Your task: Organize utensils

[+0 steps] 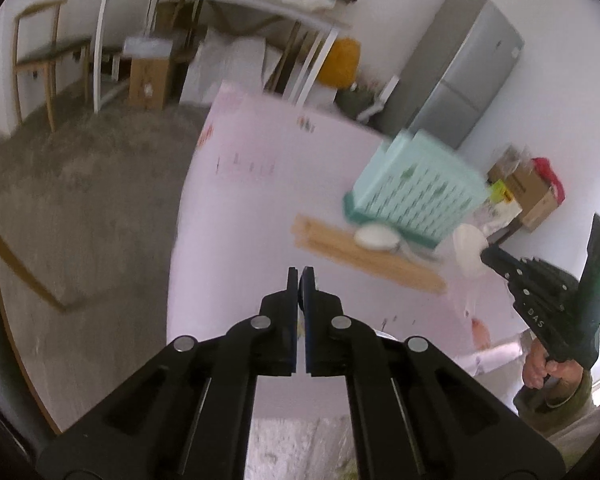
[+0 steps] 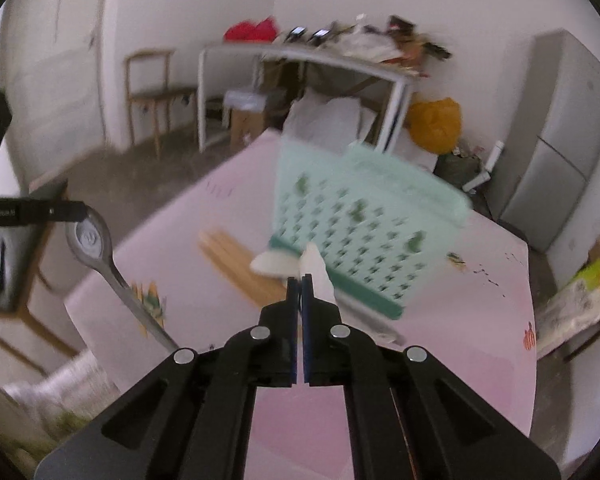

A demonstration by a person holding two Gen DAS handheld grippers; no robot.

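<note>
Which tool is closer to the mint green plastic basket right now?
Right. The right tool points at the mint green plastic basket from close in front; the left tool hangs well off to its left.

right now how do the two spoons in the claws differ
The metal spoon is grey, in the left claw, handle hanging down. The white spoon is pale and thicker, in the right claw. Both are pinched at the bowl end, off the table.
</note>
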